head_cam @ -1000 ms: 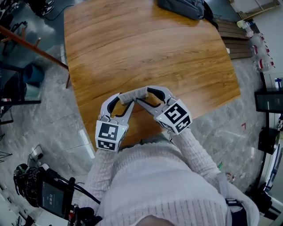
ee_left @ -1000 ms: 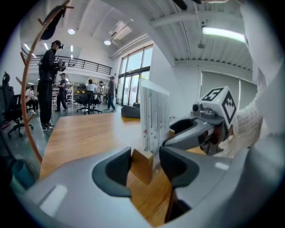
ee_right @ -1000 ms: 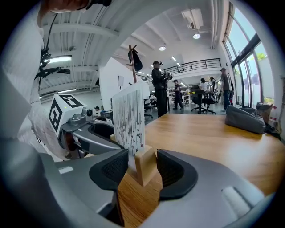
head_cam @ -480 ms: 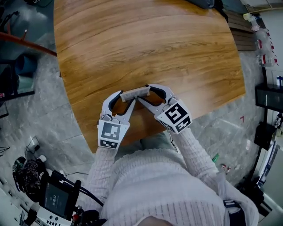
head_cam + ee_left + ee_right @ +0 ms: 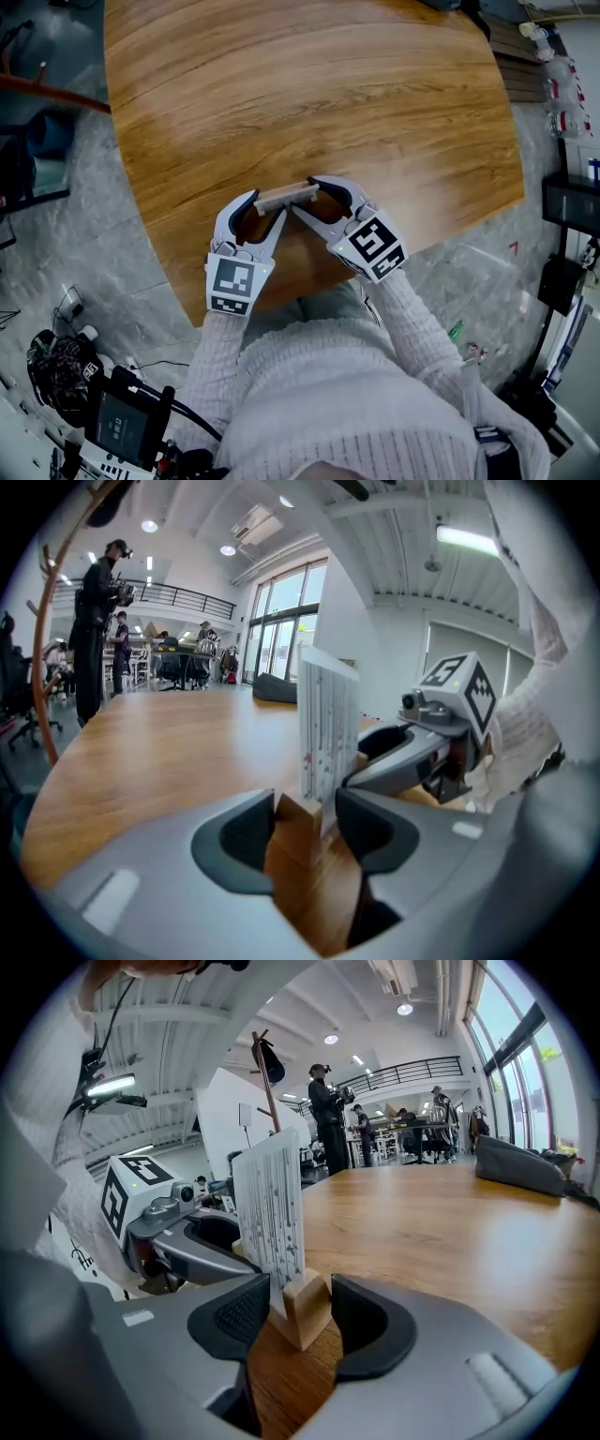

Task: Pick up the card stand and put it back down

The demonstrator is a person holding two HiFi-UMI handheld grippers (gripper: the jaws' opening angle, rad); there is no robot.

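Wood is what both pairs of fingers close on: the pale base of the stand. The fingers of the left gripper pinch that block from either side, and the white card stands upright just beyond them. The fingers of the right gripper clench the opposite end the same way, one pad against the foot of the card, the other against the block.

In the head view, the left gripper holds the stand's 9 o'clock end and the right gripper its 3 o'clock end. They sit nose to nose, with their marker cubes toward 6 o'clock. The stand is at the 6 o'clock edge of the counter; I cannot tell whether its base touches the counter or hangs just above it.

Knitted white sleeves run back from both grippers. A dark bag lies at the counter's far 1 o'clock edge, well apart from the stand. Beyond the counter are a coat rack and several people, and grey stone floor surrounds it.
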